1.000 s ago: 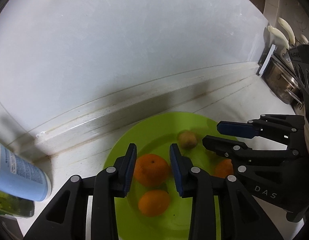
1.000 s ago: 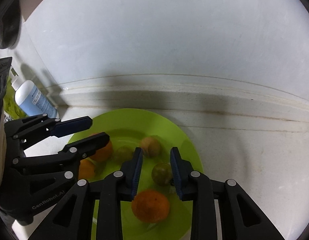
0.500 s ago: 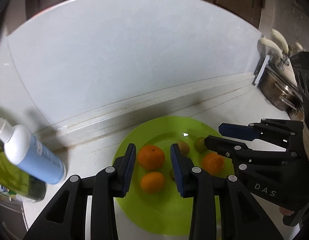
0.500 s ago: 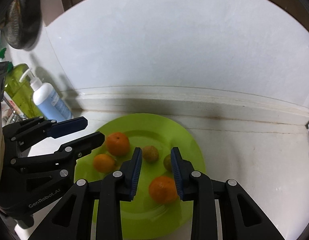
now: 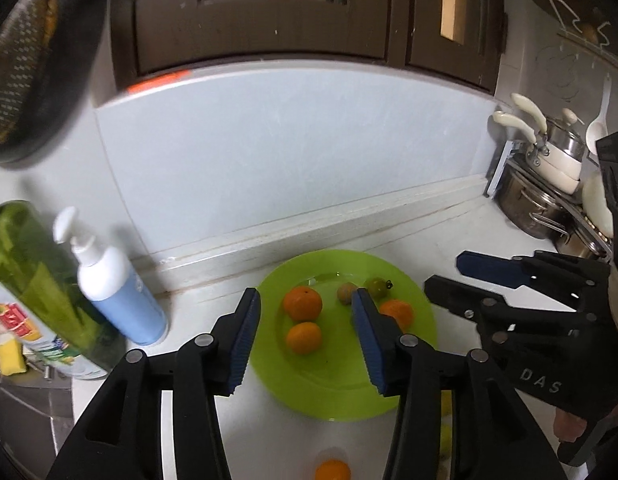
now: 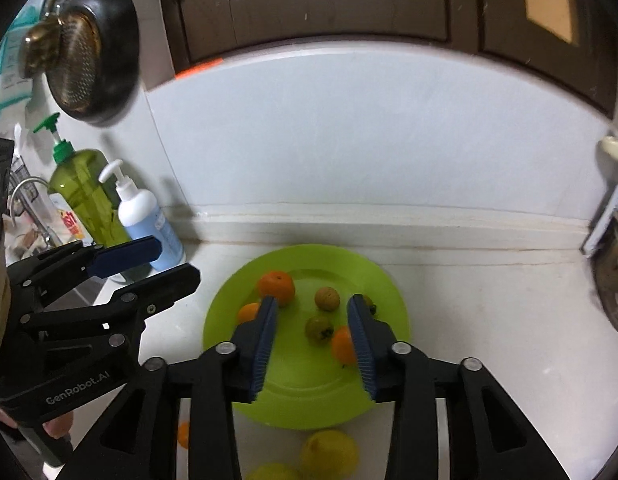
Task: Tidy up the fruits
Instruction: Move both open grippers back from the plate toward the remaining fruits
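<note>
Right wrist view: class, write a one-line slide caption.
Open hand-held gripper above a green plate of oranges and small fruits, lemons waiting on the counter.

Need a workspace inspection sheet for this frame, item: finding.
Surface: white countertop, pale backsplash behind.
Job's things: round lime-green plate holding three orange mandarins and small greenish-brown fruits; yellow fruit and another small orange fruit lie on the counter, off the plate.
Clutter: white-and-blue pump bottle, green pump bottle.
Grippers: left gripper and right gripper open, jaws just opened further, holding nothing, above the plate.
Cables: nothing seen.
Surroundings: dark wooden cabinets, hanging dark strainer pan, steel pots.
</note>
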Available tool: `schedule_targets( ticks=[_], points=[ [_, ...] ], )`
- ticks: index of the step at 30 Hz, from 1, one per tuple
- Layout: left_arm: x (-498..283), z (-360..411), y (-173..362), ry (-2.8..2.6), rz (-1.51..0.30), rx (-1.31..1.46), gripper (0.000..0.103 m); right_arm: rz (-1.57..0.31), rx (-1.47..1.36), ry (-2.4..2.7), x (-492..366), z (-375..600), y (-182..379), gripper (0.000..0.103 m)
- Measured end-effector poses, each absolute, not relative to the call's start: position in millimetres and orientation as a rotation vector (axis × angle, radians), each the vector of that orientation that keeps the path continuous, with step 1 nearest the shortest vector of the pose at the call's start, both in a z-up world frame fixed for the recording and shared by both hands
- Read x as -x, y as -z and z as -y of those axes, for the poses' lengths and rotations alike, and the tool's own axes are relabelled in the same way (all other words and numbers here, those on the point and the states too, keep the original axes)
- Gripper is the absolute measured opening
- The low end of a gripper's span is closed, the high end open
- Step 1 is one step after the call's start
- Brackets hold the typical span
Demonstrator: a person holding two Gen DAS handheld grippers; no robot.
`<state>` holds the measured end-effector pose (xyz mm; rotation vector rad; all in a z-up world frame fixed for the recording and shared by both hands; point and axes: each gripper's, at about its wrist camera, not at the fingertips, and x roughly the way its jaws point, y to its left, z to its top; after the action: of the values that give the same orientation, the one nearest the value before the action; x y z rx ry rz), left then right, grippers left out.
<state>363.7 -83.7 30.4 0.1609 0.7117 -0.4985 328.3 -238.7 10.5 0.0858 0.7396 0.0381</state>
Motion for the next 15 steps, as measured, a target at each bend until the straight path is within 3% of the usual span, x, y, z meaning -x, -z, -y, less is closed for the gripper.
schedule_targets(
  ticks=[15],
  points=[
    [-292,49,-50,0.518,-0.653,-0.179,0.060,-0.690,-0.128,0.016,-251,209,-31,0.042]
  ],
)
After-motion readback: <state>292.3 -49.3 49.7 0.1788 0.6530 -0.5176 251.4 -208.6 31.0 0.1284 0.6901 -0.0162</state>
